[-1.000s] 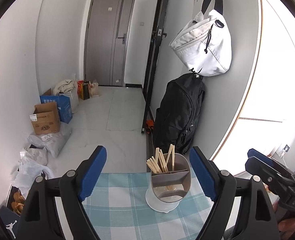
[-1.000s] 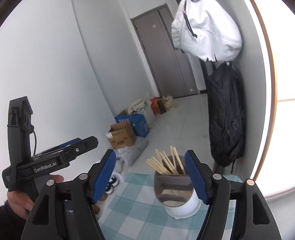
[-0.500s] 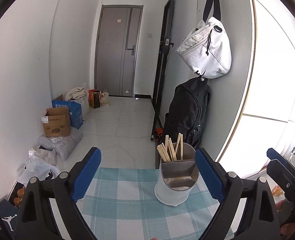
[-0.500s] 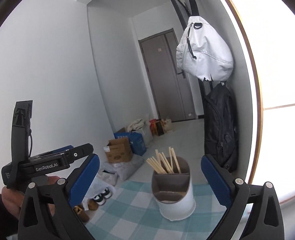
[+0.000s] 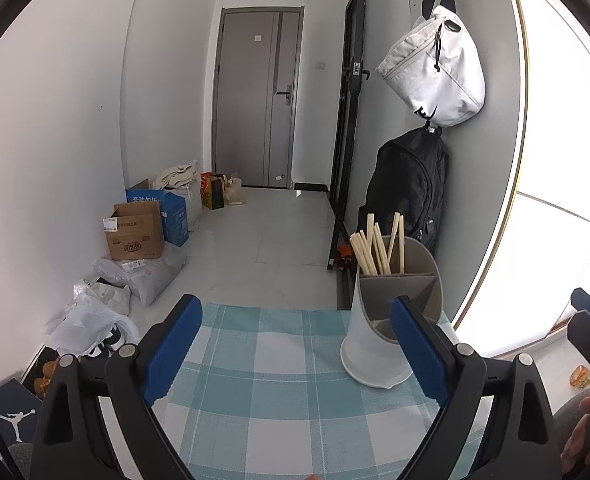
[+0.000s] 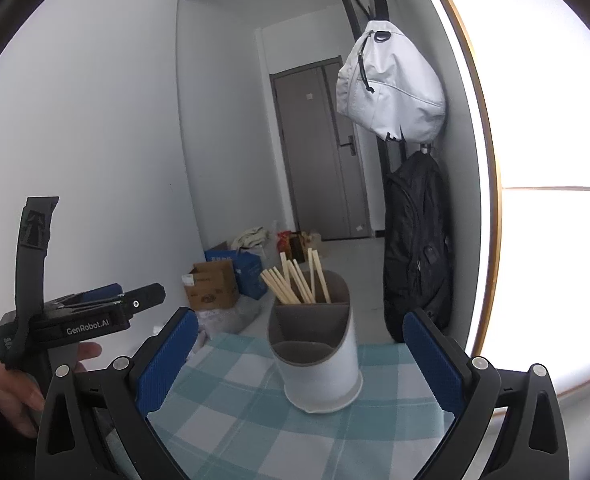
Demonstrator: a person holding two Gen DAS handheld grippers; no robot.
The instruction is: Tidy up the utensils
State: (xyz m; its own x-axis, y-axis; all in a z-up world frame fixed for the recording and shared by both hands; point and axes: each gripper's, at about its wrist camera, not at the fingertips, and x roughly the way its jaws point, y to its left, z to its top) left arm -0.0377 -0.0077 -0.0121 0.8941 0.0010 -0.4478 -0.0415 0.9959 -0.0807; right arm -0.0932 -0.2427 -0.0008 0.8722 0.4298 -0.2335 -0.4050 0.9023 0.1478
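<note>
A white utensil holder (image 5: 369, 354) with a grey divided insert stands on the checked cloth at the table's far right. Several wooden chopsticks (image 5: 375, 248) stand in its rear compartment. My left gripper (image 5: 295, 320) is open above the cloth with nothing between its blue pads. The holder is ahead of its right finger (image 5: 411, 340). In the right wrist view the holder (image 6: 319, 372) and chopsticks (image 6: 295, 280) sit centred ahead of my open, empty right gripper (image 6: 301, 328). The left gripper (image 6: 95, 312), held by a hand, hovers to the left.
The teal-and-white checked cloth (image 5: 263, 380) ends at the table's far edge, just behind the holder. Beyond are a black backpack (image 5: 407, 184), a hanging white bag (image 5: 435, 76), cardboard boxes (image 5: 135, 232) and plastic bags on the floor.
Both grippers have sunk toward the table and their jaws have spread wider. The holder now looms larger and more of the cloth shows.
</note>
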